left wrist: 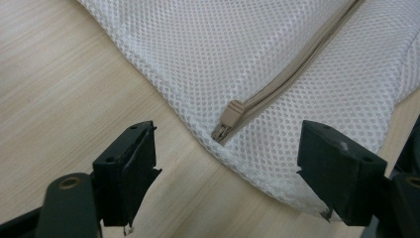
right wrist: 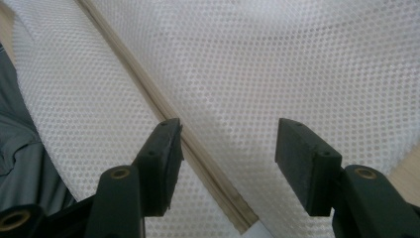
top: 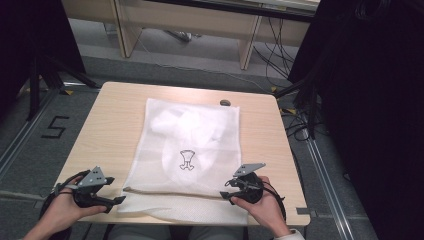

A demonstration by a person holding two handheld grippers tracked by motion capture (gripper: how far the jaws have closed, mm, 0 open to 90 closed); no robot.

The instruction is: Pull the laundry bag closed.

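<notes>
- On the table (top: 115, 107), a white mesh bag (top: 192, 150) lies flat across the middle, its near end overhanging the near edge.
- Bag face: a small black outline print (top: 187, 160) sits at its centre; folded white contents show through the mesh toward the far edge.
- Beige zipper (top: 170, 192): runs across the bag parallel to the near edge; its slider (left wrist: 232, 115) rests at the bag's left end.
- Left tool (top: 119, 201): beside the bag's near left corner, jaws wide apart and holding nothing; the slider lies ahead, between them.
- Right tool (top: 227, 190): over the bag's near right part, jaws wide, nothing gripped; the zipper line (right wrist: 163, 106) passes by one jaw.
- Far edge: a small dark object (top: 225, 102) lies just beyond the bag's far right corner.
</notes>
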